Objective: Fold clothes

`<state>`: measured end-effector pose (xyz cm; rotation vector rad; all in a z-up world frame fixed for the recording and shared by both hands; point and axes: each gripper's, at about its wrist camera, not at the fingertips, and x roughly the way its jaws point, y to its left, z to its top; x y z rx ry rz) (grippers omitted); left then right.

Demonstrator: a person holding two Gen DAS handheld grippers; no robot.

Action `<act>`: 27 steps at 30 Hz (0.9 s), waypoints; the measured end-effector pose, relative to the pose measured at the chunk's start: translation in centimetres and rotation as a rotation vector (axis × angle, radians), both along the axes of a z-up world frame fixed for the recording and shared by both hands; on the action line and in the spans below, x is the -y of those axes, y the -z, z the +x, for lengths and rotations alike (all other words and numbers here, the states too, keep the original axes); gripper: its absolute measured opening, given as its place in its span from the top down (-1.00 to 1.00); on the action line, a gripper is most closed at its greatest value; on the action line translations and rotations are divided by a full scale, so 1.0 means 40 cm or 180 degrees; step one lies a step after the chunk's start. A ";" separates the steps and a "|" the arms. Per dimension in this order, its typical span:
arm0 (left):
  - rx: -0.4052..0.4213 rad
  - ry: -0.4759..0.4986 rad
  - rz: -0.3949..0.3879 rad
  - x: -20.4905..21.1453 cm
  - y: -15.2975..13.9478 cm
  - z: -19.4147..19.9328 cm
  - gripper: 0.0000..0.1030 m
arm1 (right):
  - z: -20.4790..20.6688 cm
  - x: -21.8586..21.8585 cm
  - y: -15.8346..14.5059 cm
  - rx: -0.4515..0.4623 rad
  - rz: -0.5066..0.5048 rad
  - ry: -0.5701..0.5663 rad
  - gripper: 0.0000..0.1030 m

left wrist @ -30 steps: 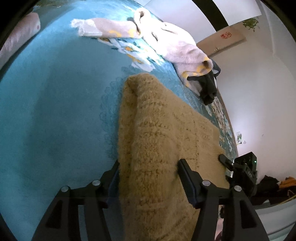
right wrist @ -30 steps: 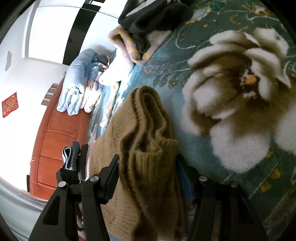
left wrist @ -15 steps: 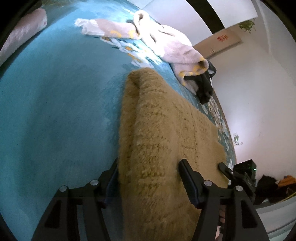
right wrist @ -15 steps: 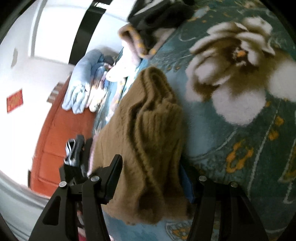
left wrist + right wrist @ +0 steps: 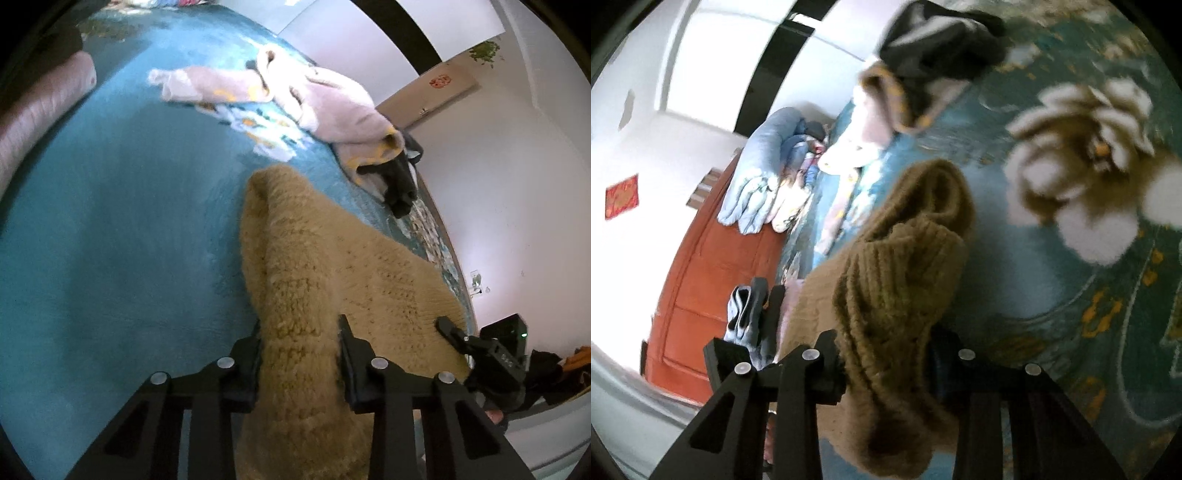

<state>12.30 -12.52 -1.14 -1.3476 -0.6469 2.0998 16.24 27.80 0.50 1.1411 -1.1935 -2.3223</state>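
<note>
A tan knitted sweater (image 5: 317, 258) lies on a teal bedspread (image 5: 110, 221) with flower prints. My left gripper (image 5: 300, 334) is shut on one edge of the sweater and holds the cloth bunched between its fingers. My right gripper (image 5: 886, 343) is shut on the ribbed edge of the same sweater (image 5: 905, 266), lifted off the bedspread (image 5: 1071, 288). The right gripper also shows in the left wrist view (image 5: 448, 326) at the sweater's far corner. The left gripper shows in the right wrist view (image 5: 764, 295) at the left.
A pale pink garment (image 5: 314, 99) and a black garment (image 5: 400, 177) lie heaped further up the bed. A pink roll (image 5: 40, 110) lies at the left. A folded light blue quilt (image 5: 757, 170) and a red-brown wooden headboard (image 5: 713, 288) are at the bed's end.
Both grippers have lifted and pulled the sweater's edge, so it bunches more and folds over itself. The right wrist view has swung and is blurred.
</note>
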 end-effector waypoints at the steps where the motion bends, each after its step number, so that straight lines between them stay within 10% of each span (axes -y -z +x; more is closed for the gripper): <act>1: -0.0042 0.0018 0.0002 0.003 -0.012 0.006 0.33 | 0.004 0.011 -0.018 -0.0035 0.0043 -0.0031 0.30; 13: -0.0744 -0.0015 0.0166 0.193 -0.274 0.022 0.34 | -0.033 0.215 -0.285 -0.0585 0.0235 -0.0413 0.30; 21: -0.1325 -0.0485 -0.0227 0.500 -0.543 -0.036 0.34 | -0.240 0.535 -0.484 -0.0972 0.0225 -0.0933 0.30; 27: -0.1393 -0.0908 -0.0447 0.730 -0.591 -0.115 0.34 | -0.377 0.798 -0.503 -0.0984 0.0136 -0.1143 0.30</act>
